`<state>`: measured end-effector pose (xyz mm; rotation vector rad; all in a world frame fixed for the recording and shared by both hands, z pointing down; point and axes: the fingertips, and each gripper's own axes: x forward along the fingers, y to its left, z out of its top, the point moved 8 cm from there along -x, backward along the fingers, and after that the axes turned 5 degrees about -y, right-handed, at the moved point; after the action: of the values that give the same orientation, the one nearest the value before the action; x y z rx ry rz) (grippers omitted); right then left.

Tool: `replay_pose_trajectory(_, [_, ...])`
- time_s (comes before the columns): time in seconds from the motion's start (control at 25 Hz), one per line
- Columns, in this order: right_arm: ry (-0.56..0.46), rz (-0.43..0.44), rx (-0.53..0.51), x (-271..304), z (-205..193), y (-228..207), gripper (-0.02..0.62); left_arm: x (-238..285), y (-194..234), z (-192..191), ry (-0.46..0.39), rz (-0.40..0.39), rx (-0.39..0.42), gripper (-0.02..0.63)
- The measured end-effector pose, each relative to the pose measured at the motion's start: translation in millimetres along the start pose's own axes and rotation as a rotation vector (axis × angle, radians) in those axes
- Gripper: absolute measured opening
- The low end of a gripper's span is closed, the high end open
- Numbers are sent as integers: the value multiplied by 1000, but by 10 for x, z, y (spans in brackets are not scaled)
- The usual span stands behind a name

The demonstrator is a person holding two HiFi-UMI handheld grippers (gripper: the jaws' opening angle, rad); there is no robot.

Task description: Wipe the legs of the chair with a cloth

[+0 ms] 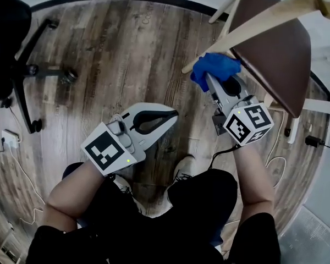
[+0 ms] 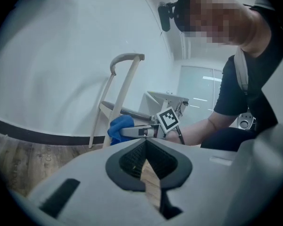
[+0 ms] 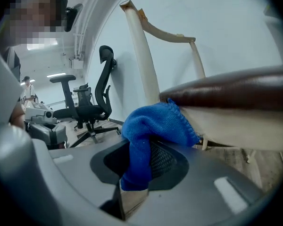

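My right gripper (image 1: pixel 212 82) has its fingers clamped on the blue cloth (image 1: pixel 217 65), bunched against a leg (image 1: pixel 258 22) of the tipped chair (image 1: pixel 280 59). Cloth looks soft, light, could slip; pinch deep into the bunch. On my left gripper (image 1: pixel 172 115) fingers closed, empty.

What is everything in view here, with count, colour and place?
chair: one, brown seat and pale wooden legs, tipped, top right of the head view
cloth: one, blue, pressed against a chair leg
office chairs: two, black, by the wall in the right gripper view
floor: brown wood planks, under everything
wall: white, behind the chair
shoes: two, pale, on the floor below the grippers
arms: two, bare forearms, black clothing below
left gripper: grey, jaws together and empty, over the floor
right gripper: grey, jaws shut on the cloth at the chair leg
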<state>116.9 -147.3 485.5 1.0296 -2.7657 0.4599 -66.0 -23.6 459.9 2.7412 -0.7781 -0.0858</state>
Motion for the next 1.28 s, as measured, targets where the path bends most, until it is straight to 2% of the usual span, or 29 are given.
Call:
replay_pose_trajectory(0.28, [26, -5, 42, 122, -300, -212, 98, -65, -9, -120, 58, 18, 24, 8])
replay_pose_trajectory(0.64, [80, -42, 109, 356, -807, -499, 98, -131, 21, -97, 42, 53, 23, 8])
replay_pose_trajectory(0.96, [224, -97, 148, 671, -1554, -736, 98, -288, 1, -22, 36, 88, -1, 8])
replay_pose_trajectory(1.28, [447, -138, 94, 971, -2237, -869, 98, -381, -4, -35, 34, 110, -35, 8])
